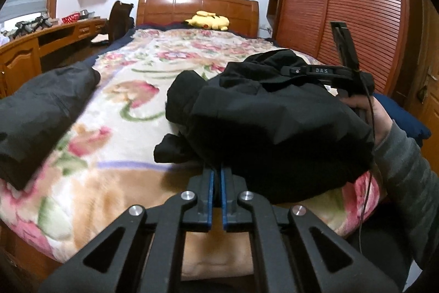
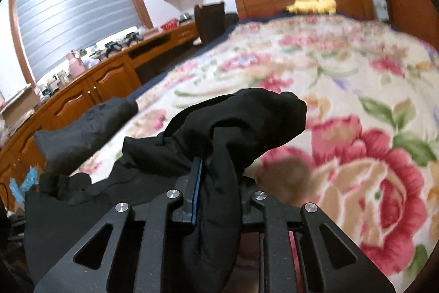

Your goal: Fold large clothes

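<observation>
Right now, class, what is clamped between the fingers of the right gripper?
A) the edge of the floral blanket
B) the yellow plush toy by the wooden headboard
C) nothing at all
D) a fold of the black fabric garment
D: in the right wrist view the right gripper has a thick fold of the black fabric garment bunched between its fingers, above the floral blanket.

A bundled garment [image 1: 274,122] lies at the bed's [image 1: 131,183] foot edge, a sleeve [image 1: 41,106] toward its left edge, a plush toy [image 1: 207,20] against the headboard [image 1: 197,8].
</observation>
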A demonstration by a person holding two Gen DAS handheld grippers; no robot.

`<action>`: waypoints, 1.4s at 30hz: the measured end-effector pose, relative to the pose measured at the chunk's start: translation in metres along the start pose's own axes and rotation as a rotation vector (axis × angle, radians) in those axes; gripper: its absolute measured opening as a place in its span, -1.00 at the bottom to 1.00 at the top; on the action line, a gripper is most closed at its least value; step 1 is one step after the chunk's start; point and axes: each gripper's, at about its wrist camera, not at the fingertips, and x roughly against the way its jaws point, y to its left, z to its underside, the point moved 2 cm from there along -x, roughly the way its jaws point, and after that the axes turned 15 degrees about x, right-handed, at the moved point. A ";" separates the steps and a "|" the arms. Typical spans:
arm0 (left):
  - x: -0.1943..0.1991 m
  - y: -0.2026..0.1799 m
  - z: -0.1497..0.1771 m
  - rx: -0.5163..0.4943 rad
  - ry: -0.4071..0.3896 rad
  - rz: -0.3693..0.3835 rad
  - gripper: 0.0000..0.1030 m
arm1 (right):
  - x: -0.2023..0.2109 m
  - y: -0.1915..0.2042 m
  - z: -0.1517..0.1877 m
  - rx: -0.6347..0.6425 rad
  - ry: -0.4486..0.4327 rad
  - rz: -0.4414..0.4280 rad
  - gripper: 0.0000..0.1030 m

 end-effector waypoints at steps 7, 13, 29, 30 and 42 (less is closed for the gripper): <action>0.007 0.026 -0.035 0.013 -0.066 0.038 -1.00 | -0.011 0.021 -0.031 0.031 0.026 0.062 -0.71; 0.017 0.048 -0.077 0.002 -0.141 0.055 -1.00 | -0.016 0.047 -0.085 0.095 0.035 0.138 -0.72; 0.095 0.192 -0.206 0.007 -0.376 -0.169 -1.00 | -0.111 0.205 -0.259 0.342 -0.051 0.100 -0.73; 0.100 0.204 -0.209 0.004 -0.383 -0.197 -1.00 | -0.123 0.221 -0.266 0.365 -0.057 0.088 -0.74; 0.115 0.352 -0.162 0.096 -0.282 -0.519 -1.00 | -0.270 0.365 -0.227 0.468 0.036 -0.102 -0.72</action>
